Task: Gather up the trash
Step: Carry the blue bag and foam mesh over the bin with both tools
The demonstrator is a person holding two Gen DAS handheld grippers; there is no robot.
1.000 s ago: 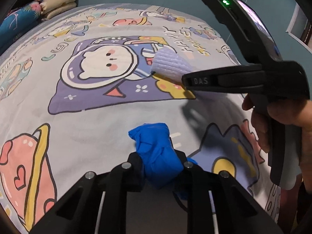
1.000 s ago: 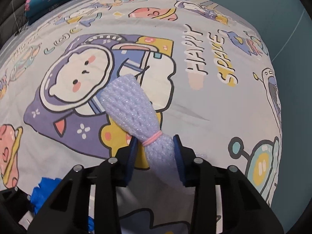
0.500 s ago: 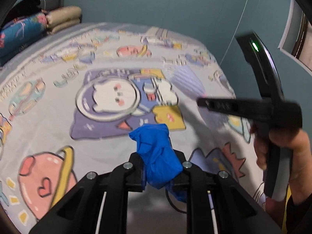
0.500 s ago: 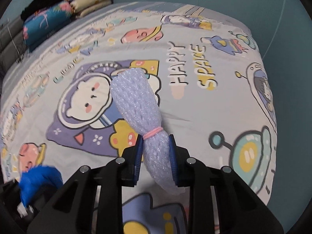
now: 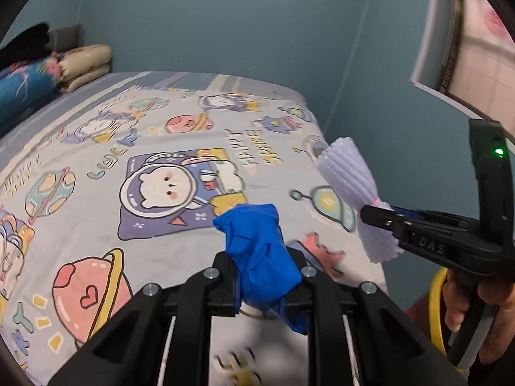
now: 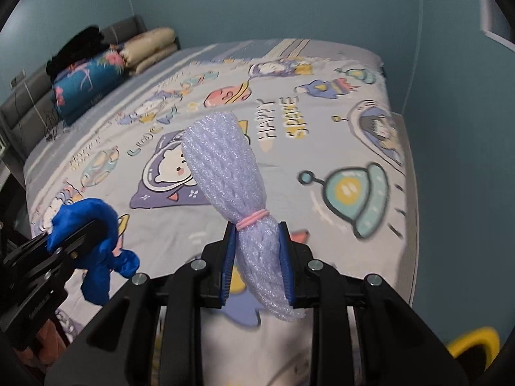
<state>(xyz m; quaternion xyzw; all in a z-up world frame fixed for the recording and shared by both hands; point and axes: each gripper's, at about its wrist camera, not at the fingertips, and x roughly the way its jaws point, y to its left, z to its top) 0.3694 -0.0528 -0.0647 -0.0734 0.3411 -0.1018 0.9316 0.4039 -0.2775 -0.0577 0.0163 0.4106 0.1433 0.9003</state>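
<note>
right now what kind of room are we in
Most likely a bedroom: a bed with a cartoon space-print sheet fills the view, folded quilts and a pillow are stacked at its far end against a padded headboard.

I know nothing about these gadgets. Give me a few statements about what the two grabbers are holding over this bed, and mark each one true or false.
1. The left gripper is clamped on a crumpled blue glove. True.
2. The right gripper is empty. False: it grips a white foam net sleeve just below the pink rubber band tied round it.
3. Both pieces of trash lie on the cartoon bedsheet. False: both are held in the air above it.
4. Folded pillows sit at the far end of the bed. True.
5. Something yellow shows beside the bed, at the lower right of the right wrist view. True.
</note>
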